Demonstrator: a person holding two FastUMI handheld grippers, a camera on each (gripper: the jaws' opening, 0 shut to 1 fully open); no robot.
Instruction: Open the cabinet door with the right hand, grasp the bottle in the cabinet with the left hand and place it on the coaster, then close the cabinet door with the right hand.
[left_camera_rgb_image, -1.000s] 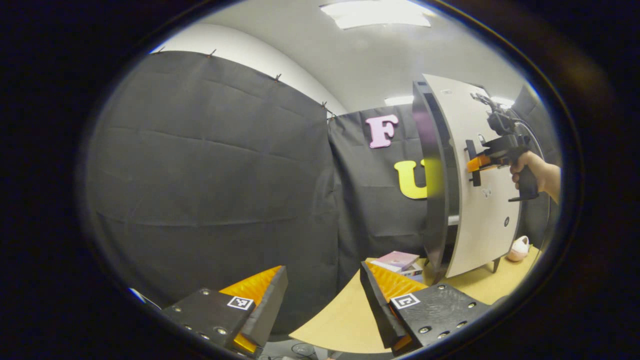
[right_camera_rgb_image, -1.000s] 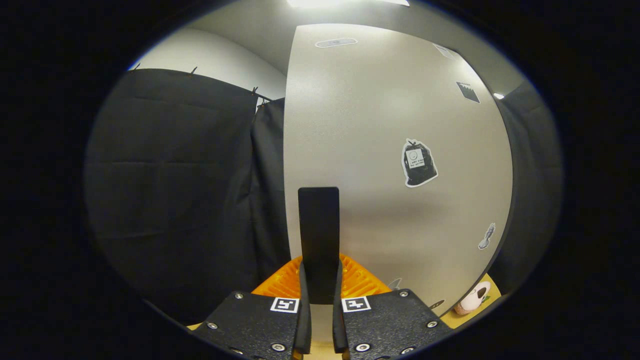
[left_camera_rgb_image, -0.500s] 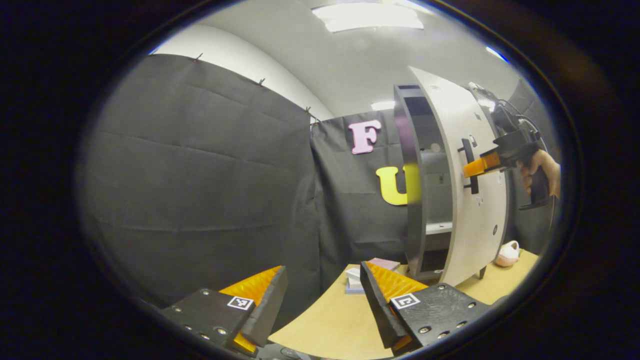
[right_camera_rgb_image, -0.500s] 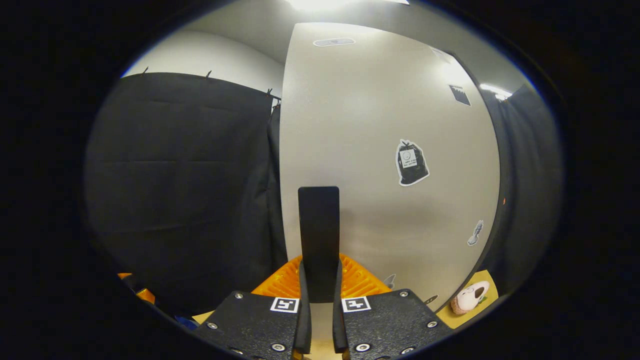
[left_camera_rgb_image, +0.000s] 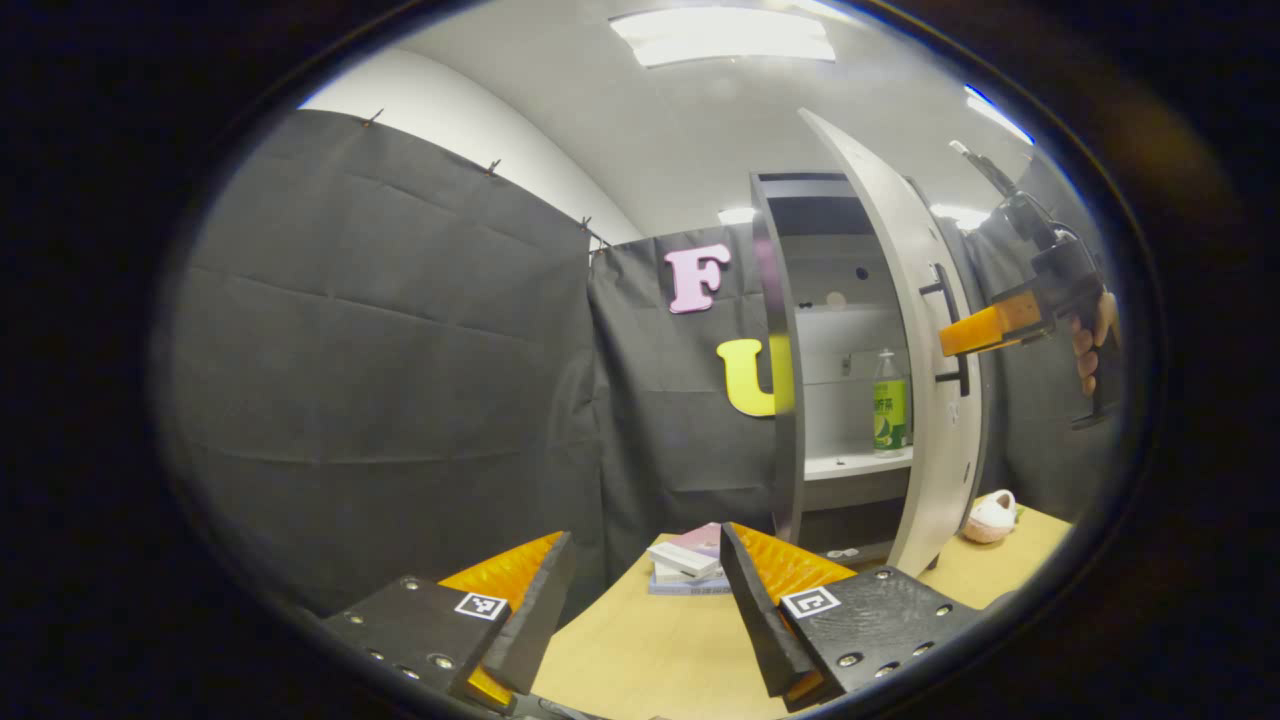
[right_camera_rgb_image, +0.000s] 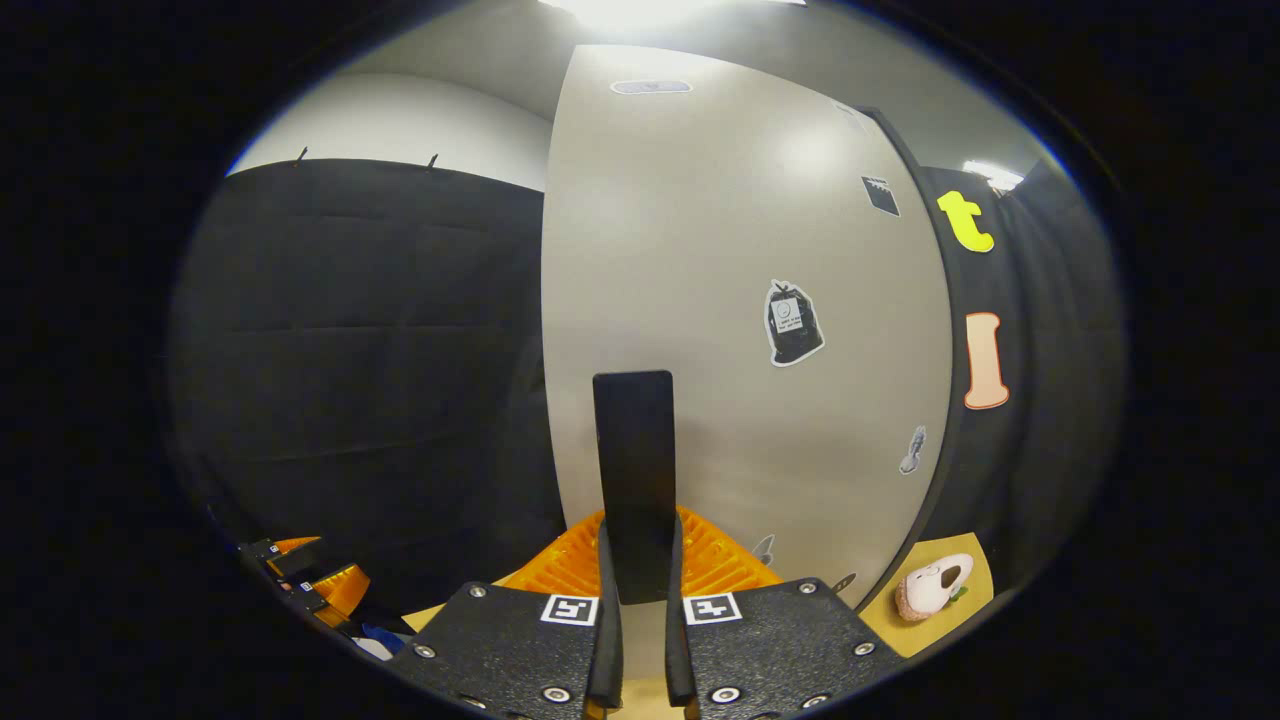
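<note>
One bottle stands upright on the cabinet shelf beside the open door; likely light, slick plastic, best gripped mid-body. Right claw clamps the handle; left claw gapes empty

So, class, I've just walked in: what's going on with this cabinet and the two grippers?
A person is using the right gripper, shut on the black door handle, to swing the cabinet door open. Inside, a green-labelled bottle stands on a shelf. The left gripper hangs open above the wooden table, holding nothing. Some books and a small pink-and-white toy lie on the table.
</note>
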